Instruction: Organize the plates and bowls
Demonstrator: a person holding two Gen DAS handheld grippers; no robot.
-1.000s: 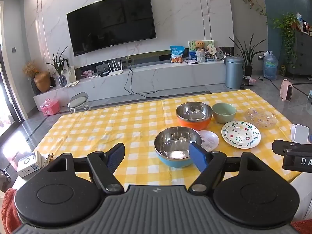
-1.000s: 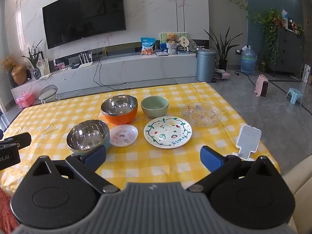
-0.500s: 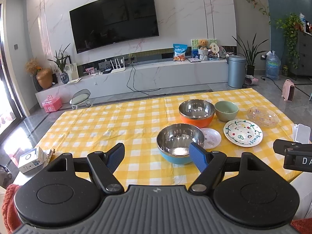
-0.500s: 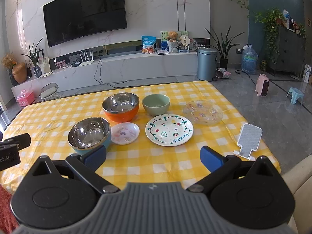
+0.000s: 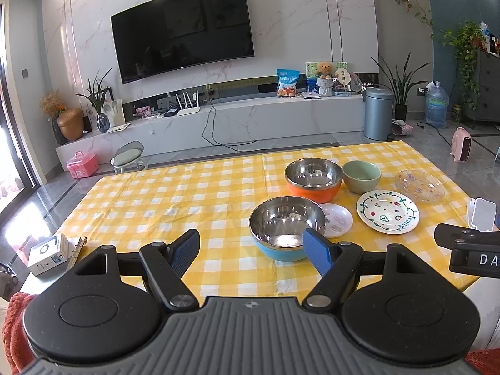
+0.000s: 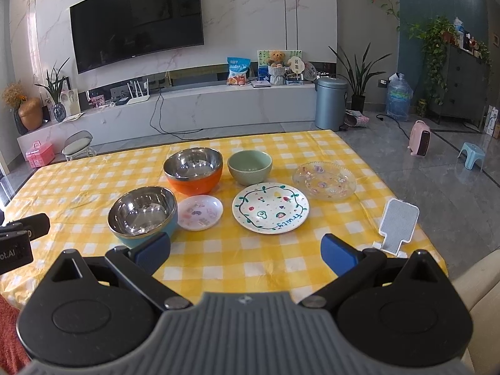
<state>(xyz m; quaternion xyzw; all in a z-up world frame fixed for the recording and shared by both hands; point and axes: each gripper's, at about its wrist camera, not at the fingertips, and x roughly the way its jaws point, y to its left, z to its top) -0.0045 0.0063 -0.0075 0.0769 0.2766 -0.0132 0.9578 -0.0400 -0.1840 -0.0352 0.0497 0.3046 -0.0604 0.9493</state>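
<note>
Both cameras had tilted up slightly since a second ago, so the dishes sat lower in each frame. At lower centre of the left view, the left gripper hovered with fingers wide, empty, its right finger overlapping the blue bowl. Lower centre in the right view, the right gripper also spread wide over the yellow checked tabletop. Mid-frame lay the orange bowl, green bowl, small pink plate, fruit plate and glass plate.

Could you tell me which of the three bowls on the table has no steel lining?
The pale green bowl. The orange bowl and the blue bowl both have shiny steel insides.
</note>
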